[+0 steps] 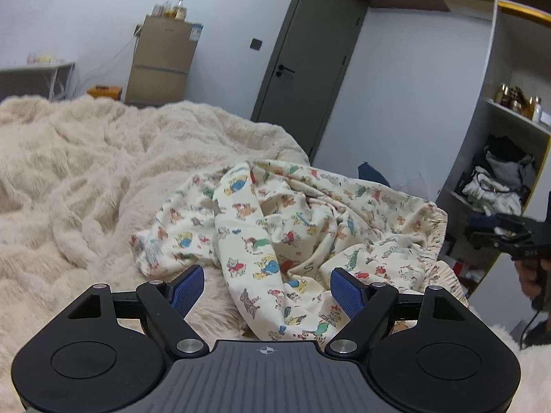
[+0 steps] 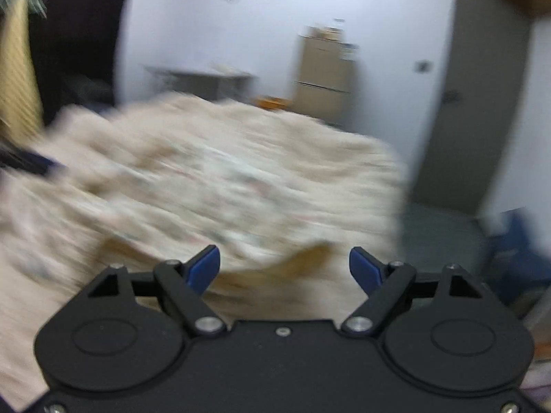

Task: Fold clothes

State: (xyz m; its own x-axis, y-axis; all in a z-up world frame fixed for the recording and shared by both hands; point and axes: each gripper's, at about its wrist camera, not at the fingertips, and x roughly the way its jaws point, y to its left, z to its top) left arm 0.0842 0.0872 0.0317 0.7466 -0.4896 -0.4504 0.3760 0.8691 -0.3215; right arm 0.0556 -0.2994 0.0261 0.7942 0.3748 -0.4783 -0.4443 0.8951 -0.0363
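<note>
A crumpled cream garment (image 1: 292,227) printed with small coloured cartoon animals lies in a heap on a fluffy beige blanket (image 1: 86,172). Its elastic edge shows at the right. My left gripper (image 1: 267,273) hovers just before the near end of the heap, its blue pads (image 1: 187,287) wide apart and off the cloth. The right wrist view is heavily blurred. There my right gripper (image 2: 284,253) stands open above the same pale garment (image 2: 241,186), gripping nothing. The right gripper (image 1: 478,230) also shows at the far right of the left wrist view, held by a hand.
The bed's corner drops off beyond the garment toward a grey door (image 1: 310,65). An open shelf unit (image 1: 502,179) with clothes and bottles stands at the right. A tan fridge (image 1: 162,58), an orange box (image 1: 105,91) and a desk (image 1: 38,72) line the far wall.
</note>
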